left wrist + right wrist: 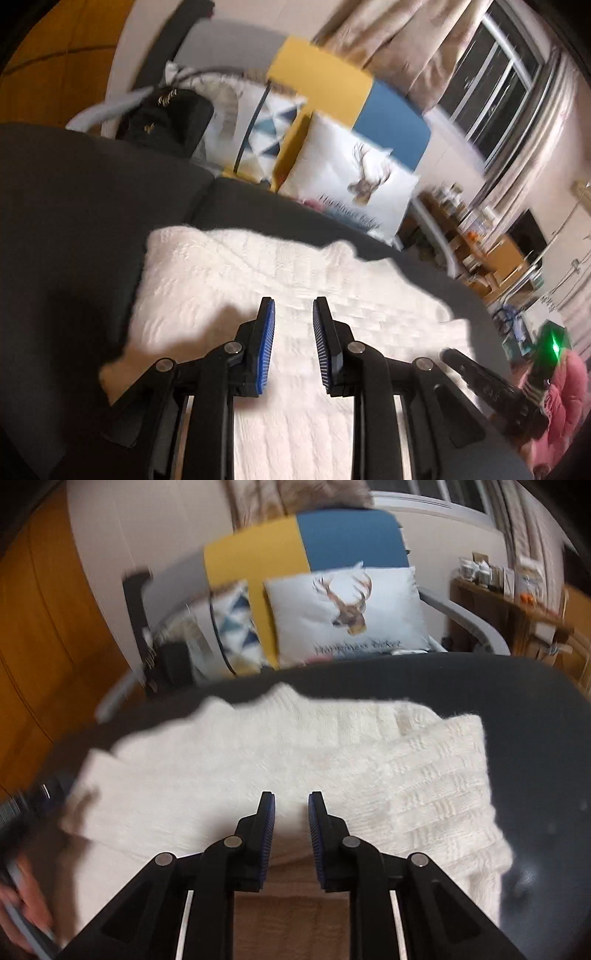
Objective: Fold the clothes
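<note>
Dark couch point(74, 221) carries a white knit sweater point(295, 266) under both tools, left point(293, 308) and right point(287, 801), each spread, gripping nothing.

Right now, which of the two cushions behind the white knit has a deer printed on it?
The white cushion leaning on the blue and yellow chair back; the smaller one beside it carries blue triangles instead.

Pillow lettering point(357, 648) blurred, white knit point(295, 424) cropped below
</note>
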Demonstrator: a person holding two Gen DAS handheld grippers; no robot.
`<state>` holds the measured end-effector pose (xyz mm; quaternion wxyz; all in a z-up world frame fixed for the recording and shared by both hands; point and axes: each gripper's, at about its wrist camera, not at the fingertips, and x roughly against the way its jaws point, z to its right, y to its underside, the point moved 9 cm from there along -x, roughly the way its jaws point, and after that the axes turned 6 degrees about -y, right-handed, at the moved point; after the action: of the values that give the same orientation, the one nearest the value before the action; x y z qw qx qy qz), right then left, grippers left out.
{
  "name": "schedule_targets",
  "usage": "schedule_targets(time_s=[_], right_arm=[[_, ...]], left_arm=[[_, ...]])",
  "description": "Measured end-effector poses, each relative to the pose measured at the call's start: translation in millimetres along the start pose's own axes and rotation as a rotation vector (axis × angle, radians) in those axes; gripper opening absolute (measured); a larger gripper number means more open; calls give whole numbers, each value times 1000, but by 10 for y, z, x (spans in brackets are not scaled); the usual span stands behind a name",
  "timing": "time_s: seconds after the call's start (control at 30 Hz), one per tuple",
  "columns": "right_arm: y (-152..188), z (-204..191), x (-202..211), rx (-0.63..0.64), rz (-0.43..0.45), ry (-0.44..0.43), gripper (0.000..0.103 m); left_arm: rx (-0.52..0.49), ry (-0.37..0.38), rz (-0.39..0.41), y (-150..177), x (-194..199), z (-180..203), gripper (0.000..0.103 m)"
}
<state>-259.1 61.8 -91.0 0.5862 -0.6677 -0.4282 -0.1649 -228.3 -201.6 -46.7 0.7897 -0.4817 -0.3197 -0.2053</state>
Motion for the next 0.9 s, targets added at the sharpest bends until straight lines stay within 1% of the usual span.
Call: schedule_targets(time_s=[0.03, 0.07, 0.17, 0.23, 0.3, 0.33, 0.37, 0.4, 0.43, 0.5, 0.57, 0.6, 0.7, 0.73, 0.8, 0.83, 0.9], right_arm=[[47, 67, -58, -20, -20, 29, 18], [76, 86, -79, -45, -24, 18, 18], [101, 104, 23, -72, 26, -25, 18], [96, 70, 72, -41, 43, -23, 18], [68, 41, -10, -27, 17, -15, 18], [67, 36, -33, -21, 14, -12, 18], [69, 34, -51, -16, 13, -9, 18], [70, 31, -69, -11, 13, -6, 18], [72, 29, -87, -6, 12, -3, 18], [75, 24, -123, 4, 11, 3, 18], [79, 19, -160, 13, 9, 8, 18], [77, 32, -169, 2, 10, -4, 18], [73, 64, -172, -23, 6, -33, 18], [65, 50, -139, -18, 2, -21, 18], [18, -38, -47, 6, 21, -11, 18], [-28, -134, 20, 28, 47, -27, 18], [-94, -299, 12, 86, 54, -27, 18]], left_arm=[[9, -20, -12, 6, -58, -72, 23], [20, -41, -23, 15, -109, -152, 23], [52, -105, -54, 43, -260, -390, 22], [87, -88, -22, 88, -207, -536, 21], [108, -58, 2, 140, -165, -604, 20], [119, -44, 14, 167, -144, -636, 17], [142, -44, 21, 177, -125, -680, 13], [184, -50, 25, 189, -128, -763, 6], [227, -56, 29, 201, -133, -850, 3], [311, -41, 40, 255, -115, -966, 3], [305, -69, 41, 264, -119, -971, 3], [300, -85, 41, 267, -122, -970, 3], [233, -163, 49, 273, -121, -912, 3], [219, -181, 51, 272, -122, -905, 3], [197, -210, 54, 265, -129, -893, 3], [191, -218, 54, 263, -126, -891, 3], [183, -229, 54, 266, -112, -897, 3]])
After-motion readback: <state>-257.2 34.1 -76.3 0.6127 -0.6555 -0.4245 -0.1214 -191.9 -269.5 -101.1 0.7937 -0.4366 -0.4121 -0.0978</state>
